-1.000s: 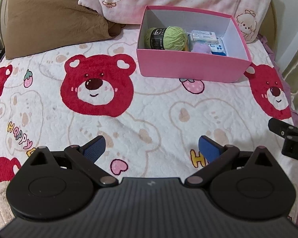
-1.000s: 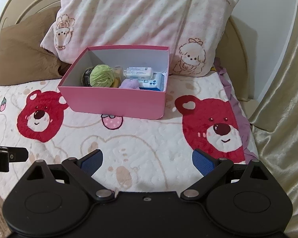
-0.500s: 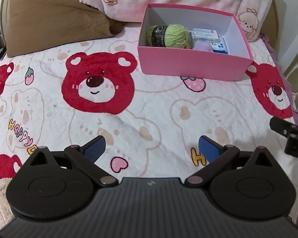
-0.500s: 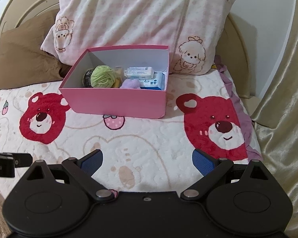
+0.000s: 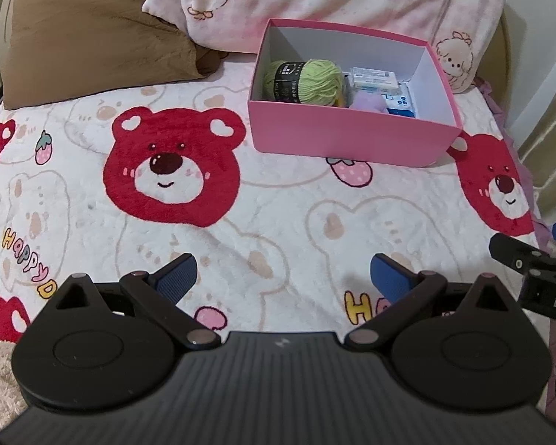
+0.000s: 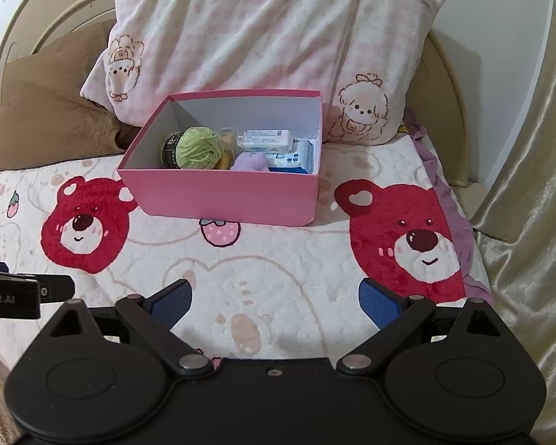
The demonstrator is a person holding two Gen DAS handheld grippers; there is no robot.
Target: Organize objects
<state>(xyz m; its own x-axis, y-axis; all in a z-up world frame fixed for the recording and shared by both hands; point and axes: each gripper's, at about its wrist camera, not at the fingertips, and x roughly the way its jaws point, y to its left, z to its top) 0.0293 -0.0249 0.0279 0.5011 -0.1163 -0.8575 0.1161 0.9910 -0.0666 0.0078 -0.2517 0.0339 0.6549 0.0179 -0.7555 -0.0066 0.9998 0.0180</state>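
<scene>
Both grippers hovered low over bear-print blanket (image 5: 278, 215), well short of pink box (image 6: 222, 196). Left gripper (image 5: 283, 278): jaws spread wide, nothing between. Right gripper (image 6: 274, 298): same, released & empty. Box sat near pillows, already holding green yarn ball (image 6: 198, 148), white packet (image 6: 267, 140), blue-white wipes pack (image 6: 291, 157), purple soft thing (image 6: 249, 161) (yellow item half hidden). No loose items visible on blanket. Judgement: sorting looked done or nearly; next move prob. check for strays outside view, else retreat.
</scene>
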